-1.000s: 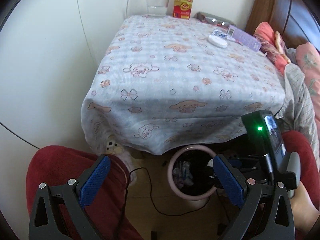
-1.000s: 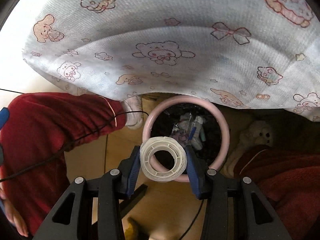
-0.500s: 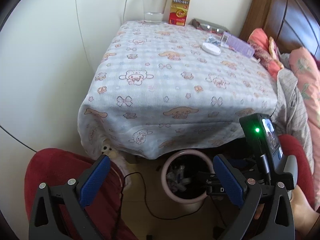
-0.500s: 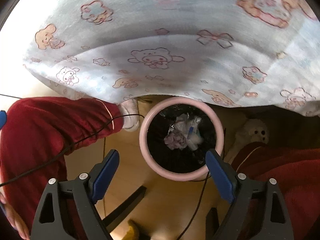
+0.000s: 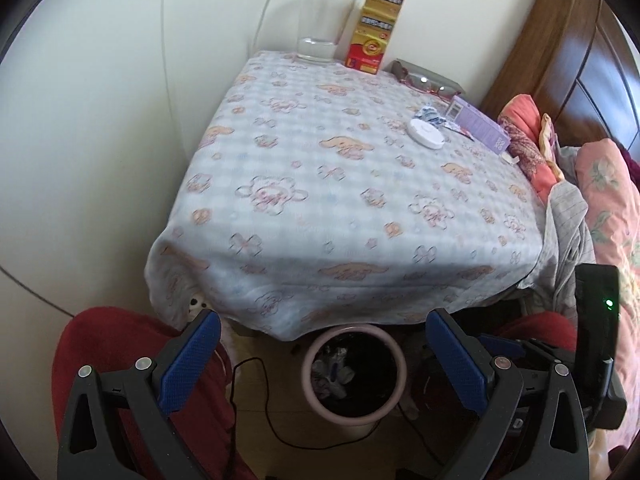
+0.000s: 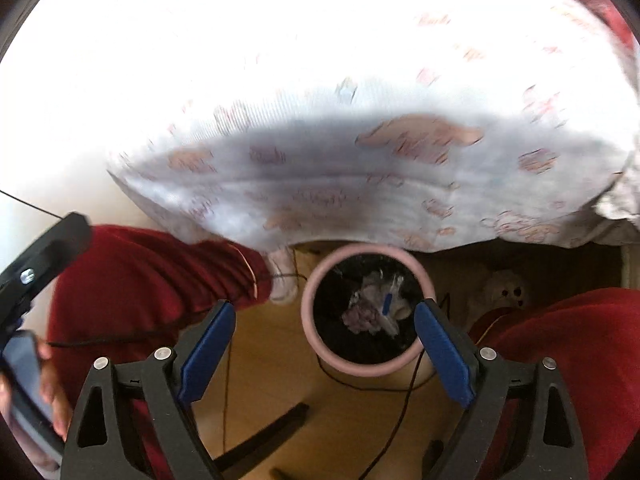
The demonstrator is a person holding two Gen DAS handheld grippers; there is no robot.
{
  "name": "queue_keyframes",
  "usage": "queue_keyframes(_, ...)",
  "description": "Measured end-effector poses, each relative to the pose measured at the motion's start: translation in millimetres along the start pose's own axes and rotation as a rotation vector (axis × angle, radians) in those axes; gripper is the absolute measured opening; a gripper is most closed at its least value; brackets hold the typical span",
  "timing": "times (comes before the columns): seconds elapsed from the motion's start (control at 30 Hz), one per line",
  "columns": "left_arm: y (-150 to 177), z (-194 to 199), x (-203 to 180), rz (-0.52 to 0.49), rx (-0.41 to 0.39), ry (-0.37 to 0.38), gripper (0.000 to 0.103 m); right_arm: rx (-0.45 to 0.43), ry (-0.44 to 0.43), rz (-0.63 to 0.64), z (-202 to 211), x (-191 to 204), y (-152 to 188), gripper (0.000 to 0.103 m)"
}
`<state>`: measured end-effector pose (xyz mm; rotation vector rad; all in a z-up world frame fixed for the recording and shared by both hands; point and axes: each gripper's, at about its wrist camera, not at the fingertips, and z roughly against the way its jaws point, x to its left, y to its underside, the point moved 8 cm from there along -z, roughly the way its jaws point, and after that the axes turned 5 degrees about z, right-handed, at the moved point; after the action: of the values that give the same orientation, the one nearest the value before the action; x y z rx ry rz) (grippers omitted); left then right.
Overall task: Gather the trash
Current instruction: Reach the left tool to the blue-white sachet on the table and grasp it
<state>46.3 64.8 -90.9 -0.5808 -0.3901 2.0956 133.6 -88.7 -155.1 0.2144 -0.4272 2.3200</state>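
Down by the person's knees, the right gripper (image 6: 322, 340) is hanging over the pink-rimmed waste bin (image 6: 360, 368) with its jaws spread wide and nothing between them; they have just been opening, which reads as a release made right above the bin's mouth so the piece would fall straight in. Inside, crumpled wrappers (image 6: 376, 308) are lying in a heap against the dark liner, and I cannot tell any one piece apart from the rest. The left gripper (image 5: 320, 360) is idling beside it, its jaws also released and empty, aimed so that the bin (image 5: 354, 416) is sitting between its blue pads (image 5: 188, 360), probably just waiting its turn. The bin is standing on the floor, half tucked under the hanging edge of the cartoon-print tablecloth (image 5: 360, 200), close enough for scraps to be dropped in from a seat. Farther off on the table top, a white round lid (image 5: 426, 136) and a small crinkled packet (image 5: 434, 116) are lying near the bed side, likely the next trash to fetch. At the far wall an empty glass jar (image 5: 324, 20) and a yellow carton (image 5: 376, 28) are standing upright, seemingly kept rather than discarded.
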Motion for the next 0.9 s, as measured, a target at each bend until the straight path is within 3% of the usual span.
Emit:
queue_keyframes(0.17, -28, -4, -32, -0.04, 0.012, 0.029, 0.102, -0.077, -0.029, -0.026, 22, -2, -5, 0.091)
queue_keyframes(0.47, -122, -47, -109, -0.122, 0.09, 0.061, 0.102, -0.118, -0.098, -0.083, 28, -10, -8, 0.092)
queue_keyframes(0.63, -162, -94, -138, -0.149, 0.187, 0.028, 0.102, -0.12, -0.147, -0.123, 26, -15, -6, 0.092)
queue_keyframes(0.9, -183, -171, -140, -0.147, 0.323, -0.083, 0.102, -0.124, -0.223, -0.168, 22, -19, -11, 0.092)
